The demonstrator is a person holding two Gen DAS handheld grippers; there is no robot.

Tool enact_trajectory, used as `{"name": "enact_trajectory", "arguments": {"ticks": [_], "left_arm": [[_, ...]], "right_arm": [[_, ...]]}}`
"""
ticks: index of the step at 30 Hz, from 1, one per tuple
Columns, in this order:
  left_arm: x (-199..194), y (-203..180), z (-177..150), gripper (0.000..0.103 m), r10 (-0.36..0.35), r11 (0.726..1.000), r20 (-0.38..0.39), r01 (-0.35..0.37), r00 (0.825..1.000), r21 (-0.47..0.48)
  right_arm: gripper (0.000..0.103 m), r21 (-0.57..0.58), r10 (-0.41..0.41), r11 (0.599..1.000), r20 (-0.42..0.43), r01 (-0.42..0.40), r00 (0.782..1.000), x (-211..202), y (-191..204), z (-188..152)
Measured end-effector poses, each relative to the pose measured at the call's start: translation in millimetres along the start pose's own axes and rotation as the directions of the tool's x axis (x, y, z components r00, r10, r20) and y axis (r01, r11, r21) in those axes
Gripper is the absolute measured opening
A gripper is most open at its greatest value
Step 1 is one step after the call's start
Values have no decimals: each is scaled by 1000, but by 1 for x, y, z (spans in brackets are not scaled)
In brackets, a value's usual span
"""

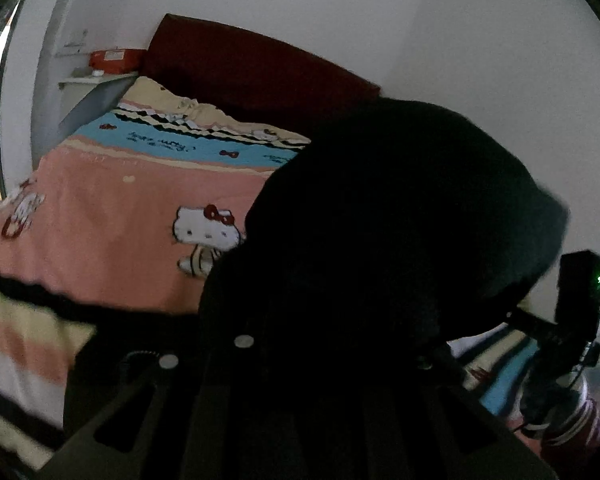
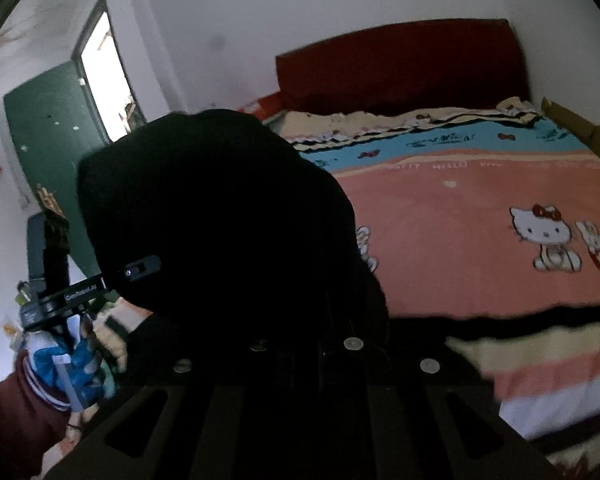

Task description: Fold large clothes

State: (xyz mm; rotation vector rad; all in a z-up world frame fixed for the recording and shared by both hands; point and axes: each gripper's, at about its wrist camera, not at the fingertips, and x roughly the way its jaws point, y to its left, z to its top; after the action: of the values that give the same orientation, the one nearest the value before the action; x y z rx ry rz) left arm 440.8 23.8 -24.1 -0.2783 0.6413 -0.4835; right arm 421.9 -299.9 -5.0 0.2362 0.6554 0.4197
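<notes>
Presently catalogued: one black garment [image 1: 400, 240], large, raised in a bunched mass above the near edge of the bed [image 1: 112, 216], seemingly lifted clear so it can be spread for folding. Left gripper [image 1: 324, 360] and right gripper [image 2: 308, 360]: fingers buried in dark cloth, likely pinching it, though grip cannot be told. Pink cartoon-cat bedspread [image 2: 480, 248] lies flat beyond; red headboard [image 2: 400, 68] far, against the wall.

Both grippers are raised side by side, pointing the same way. The left gripper [image 2: 60, 296] is seen at the left edge of the right wrist view; the right gripper [image 1: 556, 328] at the right edge of the left — fingertips and jaw states are hidden.
</notes>
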Motion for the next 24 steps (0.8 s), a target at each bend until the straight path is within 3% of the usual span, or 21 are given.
{"name": "enact_trajectory", "arguments": {"ticks": [11,17,20,24], "left_arm": [[-83,-5,-94,9,-23,996,-33,26,999,82],[-62,-10,-145,9,57,984,-104,-39,993,173],[-51,-15,-154,9,82,977,-128,-54,988,204],[-44,-16,-153,9,97,977,-141,-67,985,201]], "right_arm": [[8,-18,9,1000,-48,-10,999,-76,49,-85],[8,1,-68,998,-132,69,989,-60,40,-136],[9,-12,-125,992,-199,125,972,-38,29,-152],[9,-42,-170,985,-215,165,962,-27,25,-154]]}}
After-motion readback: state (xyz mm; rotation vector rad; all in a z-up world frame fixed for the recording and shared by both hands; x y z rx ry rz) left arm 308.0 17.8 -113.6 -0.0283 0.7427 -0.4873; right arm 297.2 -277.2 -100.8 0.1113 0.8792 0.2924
